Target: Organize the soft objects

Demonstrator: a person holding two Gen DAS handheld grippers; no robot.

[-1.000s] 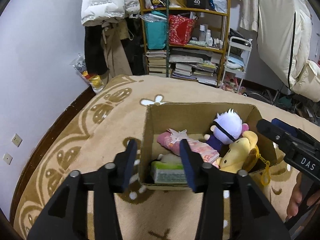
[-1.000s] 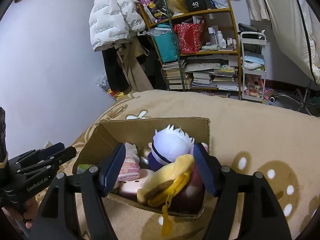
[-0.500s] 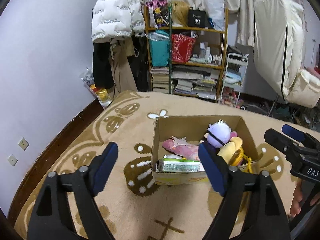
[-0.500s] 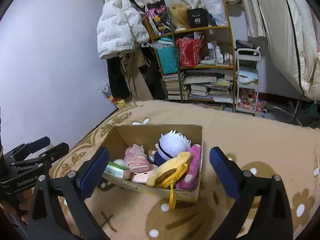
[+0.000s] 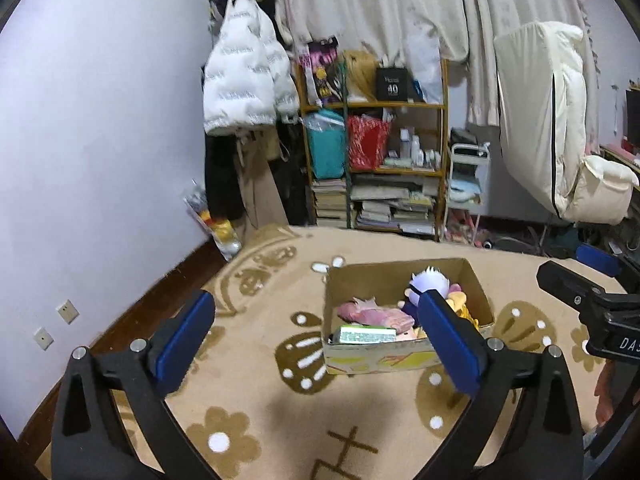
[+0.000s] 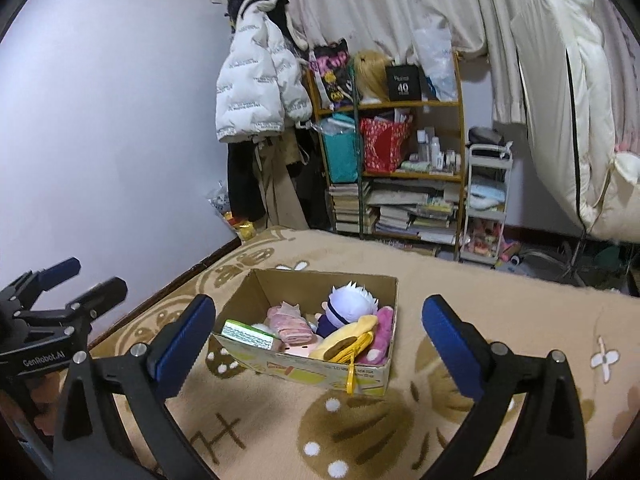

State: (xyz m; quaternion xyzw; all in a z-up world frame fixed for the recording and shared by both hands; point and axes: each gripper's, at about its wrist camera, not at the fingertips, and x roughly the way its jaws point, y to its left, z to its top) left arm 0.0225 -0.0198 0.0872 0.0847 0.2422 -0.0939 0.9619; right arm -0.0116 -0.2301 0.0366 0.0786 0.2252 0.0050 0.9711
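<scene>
A cardboard box (image 5: 372,356) (image 6: 308,372) stands on the tan patterned rug. It holds a white-haired plush doll (image 6: 350,306) (image 5: 430,282), a yellow plush with a yellow strap (image 6: 348,340), pink soft items (image 6: 290,322) (image 5: 376,314) and a green packet (image 6: 248,334) (image 5: 366,335). My left gripper (image 5: 320,344) is open and empty, held back from the box's near-left side. My right gripper (image 6: 320,340) is open and empty, back from the box's front. Each gripper shows at the other view's edge.
A shelf unit (image 6: 396,168) with books, bags and bottles stands at the far wall, with a white cart (image 6: 486,200) beside it. A white puffer jacket (image 6: 260,92) hangs at the left. A folded white mattress (image 6: 576,120) leans at the right. The wall runs along the rug's left edge.
Both grippers have opened wide and pulled back and up from the box. The box and its contents now look smaller and farther away.
</scene>
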